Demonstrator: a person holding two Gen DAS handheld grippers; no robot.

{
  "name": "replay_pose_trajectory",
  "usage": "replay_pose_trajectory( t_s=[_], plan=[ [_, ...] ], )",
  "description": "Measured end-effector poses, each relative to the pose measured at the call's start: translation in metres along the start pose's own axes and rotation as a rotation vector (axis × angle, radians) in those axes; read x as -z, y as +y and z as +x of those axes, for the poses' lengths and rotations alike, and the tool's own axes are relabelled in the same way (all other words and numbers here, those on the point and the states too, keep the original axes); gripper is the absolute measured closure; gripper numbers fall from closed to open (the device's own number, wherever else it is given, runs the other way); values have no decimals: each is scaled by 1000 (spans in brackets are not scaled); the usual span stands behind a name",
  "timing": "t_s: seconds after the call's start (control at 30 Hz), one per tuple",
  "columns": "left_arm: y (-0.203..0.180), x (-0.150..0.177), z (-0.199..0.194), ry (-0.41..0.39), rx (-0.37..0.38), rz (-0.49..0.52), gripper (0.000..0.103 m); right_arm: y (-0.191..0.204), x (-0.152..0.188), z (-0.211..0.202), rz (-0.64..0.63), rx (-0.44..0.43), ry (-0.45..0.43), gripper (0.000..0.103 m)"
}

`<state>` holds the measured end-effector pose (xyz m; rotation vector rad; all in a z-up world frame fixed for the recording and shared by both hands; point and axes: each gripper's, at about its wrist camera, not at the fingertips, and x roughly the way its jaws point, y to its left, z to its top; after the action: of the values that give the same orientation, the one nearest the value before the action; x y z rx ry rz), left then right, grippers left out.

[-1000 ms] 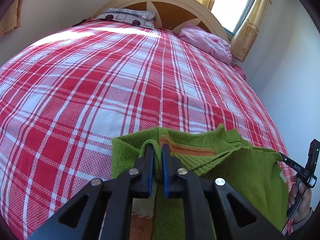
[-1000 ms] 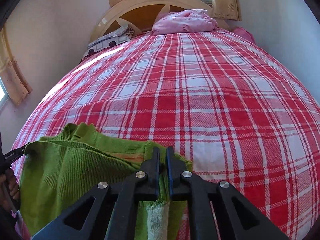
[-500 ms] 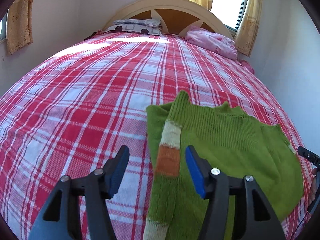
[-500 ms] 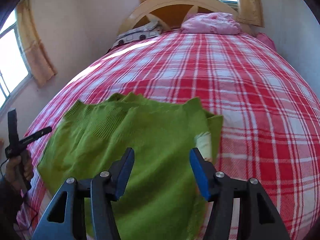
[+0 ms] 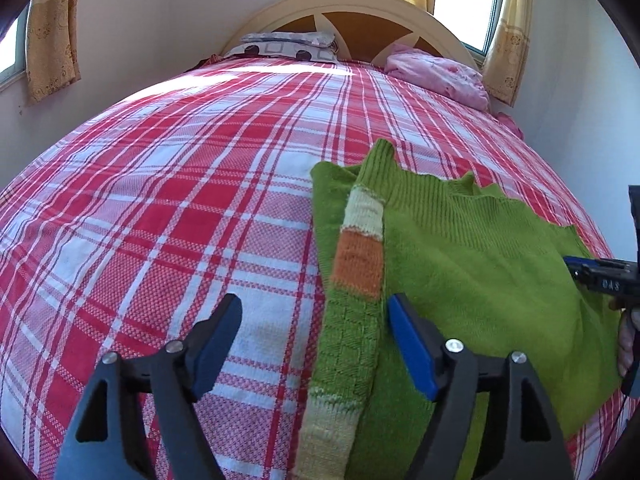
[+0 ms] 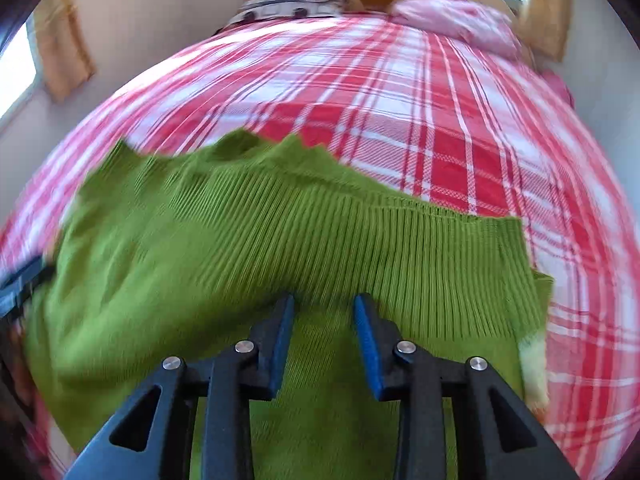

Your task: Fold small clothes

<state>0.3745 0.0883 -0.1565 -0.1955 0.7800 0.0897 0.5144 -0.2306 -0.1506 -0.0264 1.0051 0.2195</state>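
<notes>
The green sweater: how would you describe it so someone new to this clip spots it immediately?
A bed with a red and white plaid cover fills the room. At its near end, in front of the open left gripper, lies the green sweater, spread flat. It is the only green knit there, with a folded-in sleeve banded cream and orange, unlike the pink bedding by the headboard.

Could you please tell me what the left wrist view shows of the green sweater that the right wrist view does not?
Only the left wrist view shows the folded-over sleeve with its cream and orange bands lying on the green sweater, sharply, between the open fingers of the left gripper.

Only the right wrist view, which is blurred, shows the ribbed hem close up ahead of the open right gripper.

Both show the sweater flat on the plaid bedspread, with neither gripper holding it.
</notes>
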Motion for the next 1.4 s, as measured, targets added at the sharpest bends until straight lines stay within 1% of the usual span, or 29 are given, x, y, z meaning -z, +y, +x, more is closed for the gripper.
replay_pose_trajectory(
  t_s=[0.07,0.13,0.2,0.23,0.3,0.37,0.43,0.5,0.53,0.6,0.63,0.67,0.7,0.77,0.87,0.93,1.0,1.03,1.1,1.17,1.23,1.33,1.37,1.4],
  plan=[
    [5,1,1,6,9,-27,20,-3,-5,7,-6,61,-17,72],
    [10,2,2,7,18,-54,15,-7,-3,2,34,35,-30,72],
    [16,3,2,11,31,-85,12,-9,3,-14,43,8,-43,70],
    [19,3,2,12,37,-103,11,-13,10,-28,52,-2,-65,70],
    [23,4,3,11,48,-128,11,-25,27,-56,80,-26,-114,70],
    [23,4,2,10,53,-130,10,-39,50,-86,100,-37,-147,70],
    [22,4,3,9,53,-130,10,-50,74,-108,116,-32,-155,70],
    [23,4,3,10,53,-130,10,-60,102,-122,141,-32,-140,70],
    [22,4,4,11,54,-130,10,-61,112,-124,148,-38,-125,70],
    [23,4,3,12,56,-131,10,-62,134,-123,157,-76,-82,70],
    [22,4,3,13,55,-131,9,-62,141,-121,156,-81,-65,72],
    [22,4,4,16,53,-128,9,-59,149,-118,149,-63,-49,90],
    [22,5,4,20,48,-125,8,-57,155,-117,140,-42,-49,95],
    [19,6,4,33,21,-109,6,-53,164,-116,115,-25,-52,95],
    [13,11,2,51,-32,-72,2,-50,169,-121,98,-10,-47,95],
    [13,15,-2,58,-38,-69,1,-45,170,-130,77,28,-62,95],
    [18,18,-7,52,-28,-84,1,-31,166,-144,32,67,-114,95],
    [21,20,-11,43,-21,-99,1,-21,162,-151,4,63,-143,95],
    [29,24,-17,26,-9,-136,1,-2,151,-155,-45,18,-173,93],
    [37,28,-21,17,-2,-175,1,12,140,-145,-81,12,-170,85],
    [39,29,-23,22,-6,-183,1,16,132,-129,-81,31,-153,83],
    [34,32,-22,44,-59,-144,1,13,137,-100,-47,69,-60,83],
    [31,33,-21,57,-76,-122,1,10,145,-95,-40,66,-50,83],
    [28,34,-21,66,-88,-100,0,10,151,-98,-45,68,-69,83]
  ],
)
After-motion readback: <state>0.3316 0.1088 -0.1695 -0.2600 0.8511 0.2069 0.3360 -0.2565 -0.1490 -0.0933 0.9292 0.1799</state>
